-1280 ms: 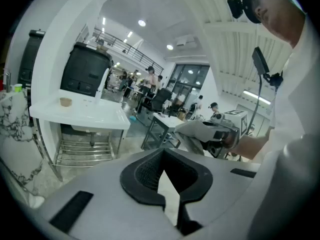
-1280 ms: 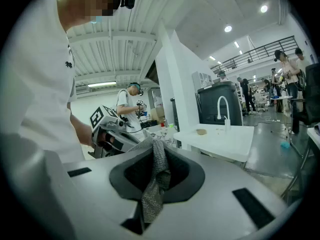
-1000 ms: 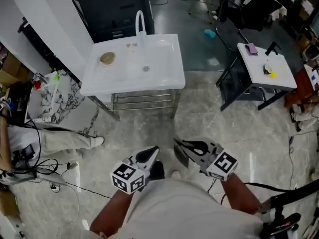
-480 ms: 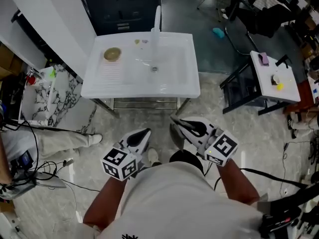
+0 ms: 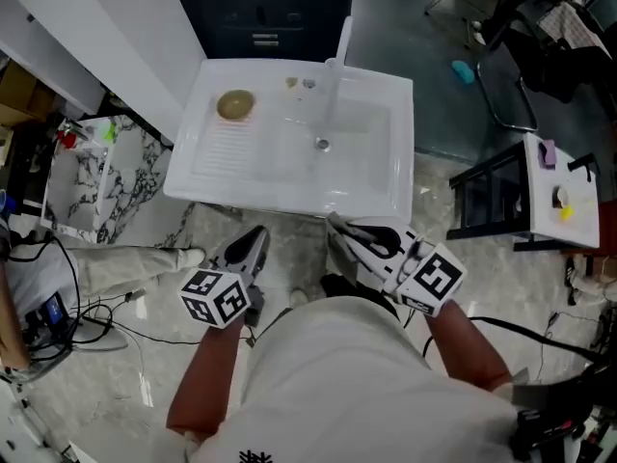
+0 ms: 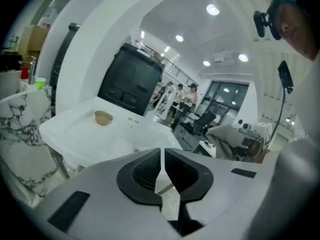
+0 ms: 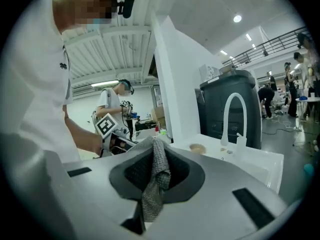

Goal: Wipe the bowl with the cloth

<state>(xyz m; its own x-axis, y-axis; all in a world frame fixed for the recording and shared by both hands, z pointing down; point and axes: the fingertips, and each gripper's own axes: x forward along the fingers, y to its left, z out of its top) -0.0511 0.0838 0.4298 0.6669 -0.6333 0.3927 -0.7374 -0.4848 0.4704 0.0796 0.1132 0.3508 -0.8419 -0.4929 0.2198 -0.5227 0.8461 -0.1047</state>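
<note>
Grey knitted cloth point(image 7: 152, 184) is pinched between the jaws of the right gripper point(image 5: 339, 230), the left gripper point(image 6: 162, 154) has its jaws together on nothing, and the tan bowl point(image 5: 235, 104), apparently unwiped, sits well ahead of both jaws on the sink point(image 5: 289, 186); all wiping remains.

Glossy sink point(image 5: 217, 172), coarse woven cloth point(image 7: 157, 176)

Open-plan robotics lab. Freestanding white sink unit point(image 5: 381, 177), upper centre; cables point(image 5: 66, 263) over polished stone floor point(image 5: 125, 394), lower left; white work table point(image 5: 545, 222), right edge; ceiling spotlights point(image 6: 212, 9); mezzanine railing point(image 7: 272, 46), upper right.
</note>
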